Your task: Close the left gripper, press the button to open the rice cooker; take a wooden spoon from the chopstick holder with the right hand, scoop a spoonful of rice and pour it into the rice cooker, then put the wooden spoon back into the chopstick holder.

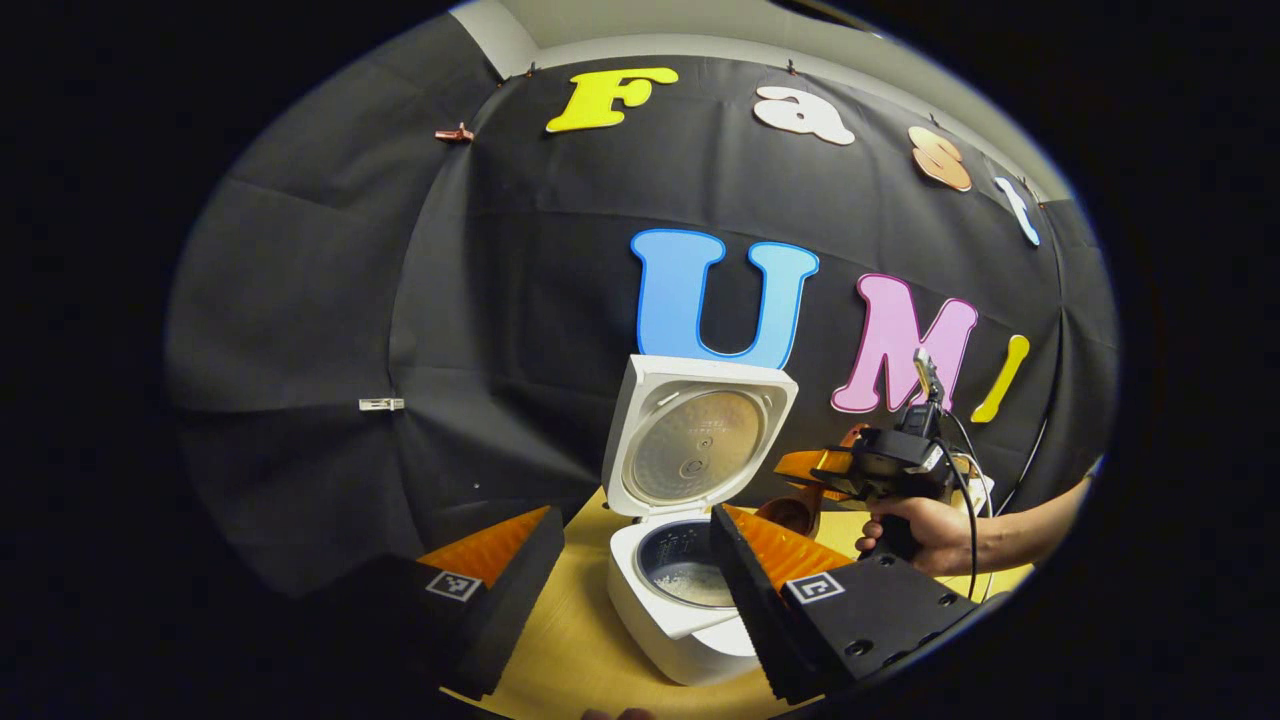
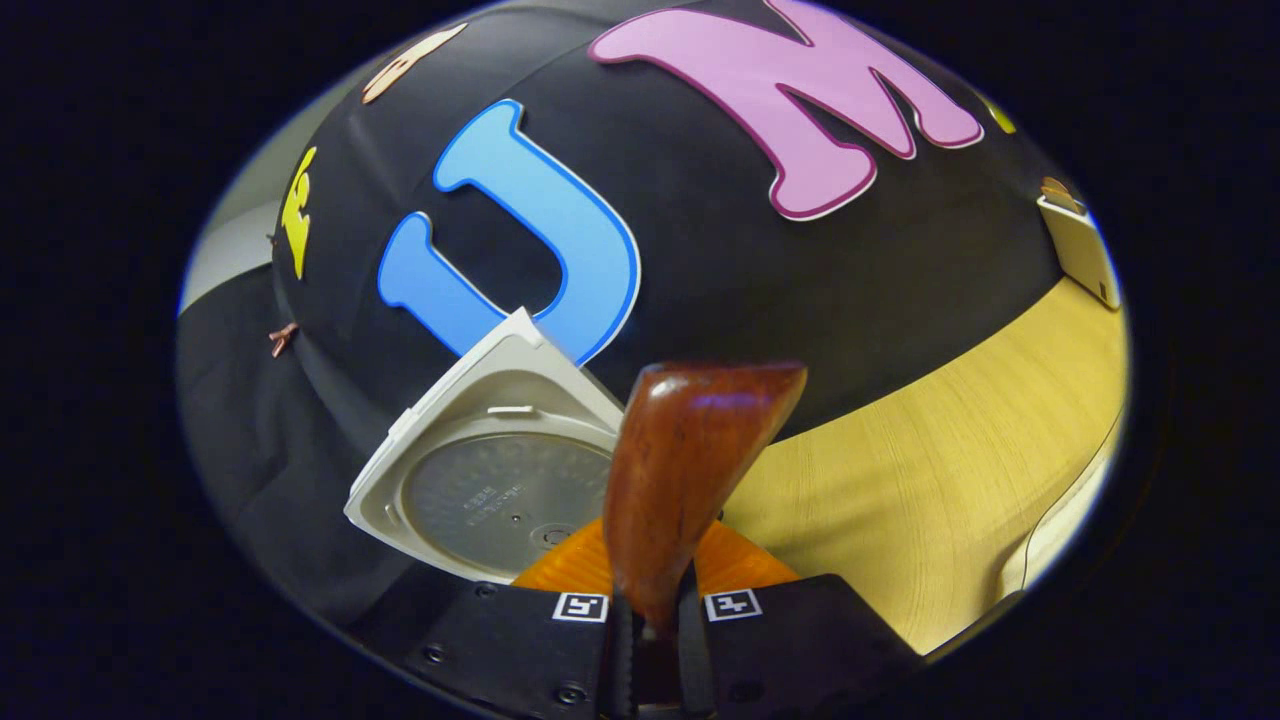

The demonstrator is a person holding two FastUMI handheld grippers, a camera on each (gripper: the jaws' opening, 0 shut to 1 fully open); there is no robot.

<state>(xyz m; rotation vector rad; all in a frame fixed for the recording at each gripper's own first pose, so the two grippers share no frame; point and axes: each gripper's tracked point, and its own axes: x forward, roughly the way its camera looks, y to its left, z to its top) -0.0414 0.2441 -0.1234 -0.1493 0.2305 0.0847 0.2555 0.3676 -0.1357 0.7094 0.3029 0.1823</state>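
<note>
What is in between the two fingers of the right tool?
The wooden spoon. In the right gripper view, the right tool has both fingers closed on its handle, and the bowl sticks up in front of the rice cooker's open lid.

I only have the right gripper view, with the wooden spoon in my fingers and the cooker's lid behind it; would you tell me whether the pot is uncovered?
Observer: Yes; the rice cooker has its lid upright and its inner pot uncovered.
Operator: Is anything in it?
Observer: A pale layer lies at its bottom, likely rice.
Operator: And the left gripper?
Observer: The left gripper is open, facing the cooker's front.
</note>
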